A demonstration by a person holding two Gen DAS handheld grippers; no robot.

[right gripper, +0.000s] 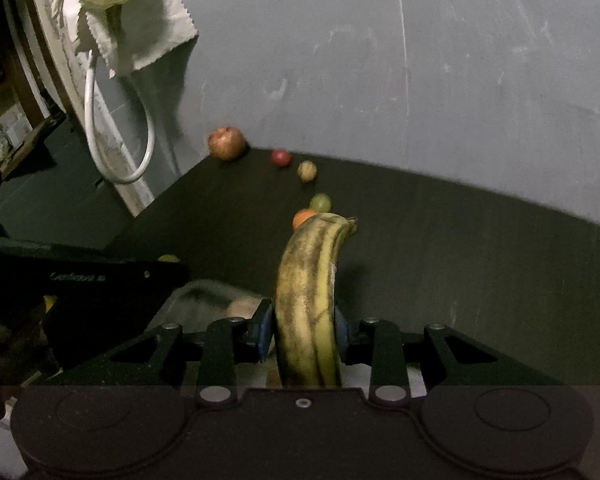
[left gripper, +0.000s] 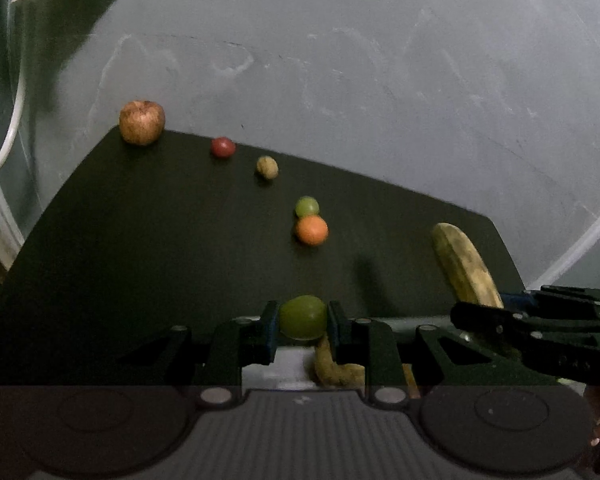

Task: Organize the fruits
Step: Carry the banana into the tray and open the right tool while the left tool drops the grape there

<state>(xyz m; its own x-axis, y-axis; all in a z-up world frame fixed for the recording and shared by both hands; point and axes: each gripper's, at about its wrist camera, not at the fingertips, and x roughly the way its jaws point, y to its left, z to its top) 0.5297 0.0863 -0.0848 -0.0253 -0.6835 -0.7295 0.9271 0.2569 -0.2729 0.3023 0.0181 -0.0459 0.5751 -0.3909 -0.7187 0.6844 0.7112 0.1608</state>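
My left gripper (left gripper: 303,318) is clamped on a green grape-like fruit (left gripper: 303,317); both pads press its sides, and it sits between the fingertips above the near part of the dark table (left gripper: 140,248). Below it, through the gap in the jaws, a curved brownish-yellow piece (left gripper: 332,368) shows; I can't tell what it is.

My right gripper (right gripper: 304,330) is closed on a spotted, overripe banana (right gripper: 308,300), gripped low on its body, the rest pointing away from me and its tip curving right. In the left wrist view the same banana (left gripper: 466,268) sticks up from the right gripper (left gripper: 540,320) at the right edge.

Outward on the table, a loose line of fruit runs diagonally toward the far left corner:
- orange fruit (left gripper: 311,230), nearest, touching or just beside a second green grape (left gripper: 307,206) behind it
- small tan, walnut-like thing (left gripper: 267,167), further out
- small red fruit (left gripper: 222,147)
- brownish-red apple (left gripper: 142,122) at the far left corner, near the edge

Behind the table, a grey scuffed wall (left gripper: 380,60). At upper left, a pale cloth (right gripper: 140,32) hangs with a white looped cable (right gripper: 140,160) under it. From the right wrist view the banana tip overlaps the orange fruit (right gripper: 302,218).
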